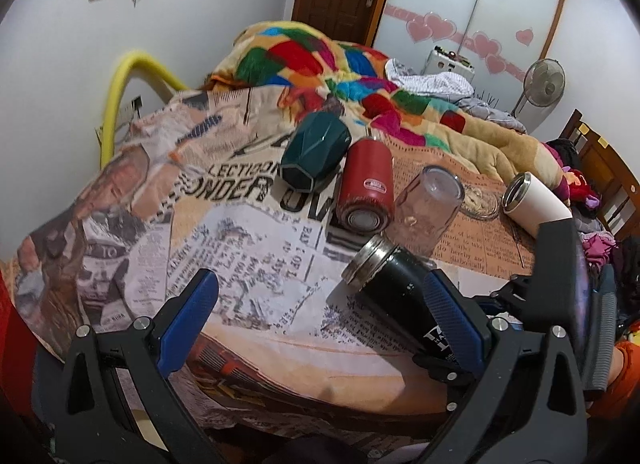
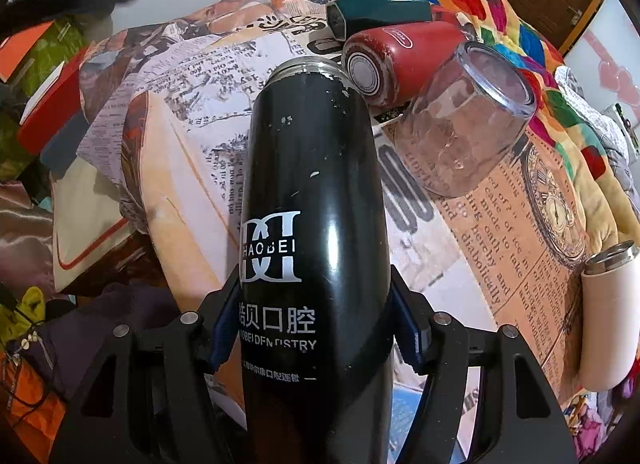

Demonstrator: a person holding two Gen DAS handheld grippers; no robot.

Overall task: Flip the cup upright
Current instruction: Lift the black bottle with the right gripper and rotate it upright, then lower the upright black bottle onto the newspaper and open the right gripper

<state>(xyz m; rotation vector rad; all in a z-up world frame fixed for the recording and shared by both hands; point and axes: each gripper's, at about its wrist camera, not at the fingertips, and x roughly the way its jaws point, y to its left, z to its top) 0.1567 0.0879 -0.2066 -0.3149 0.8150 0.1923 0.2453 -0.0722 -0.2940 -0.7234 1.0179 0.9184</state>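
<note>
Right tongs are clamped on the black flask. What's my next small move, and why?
Probably lift and tip it mouth-up. The right tongs grip the black flask near its base while it lies tilted, its steel rim close to the red cup. The left tongs wait open.

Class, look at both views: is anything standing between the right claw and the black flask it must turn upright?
Nothing visible does. The right claw is already shut on the black flask, its pads on either side of the body. The clear glass and red flask lie close beside its mouth end.
</note>
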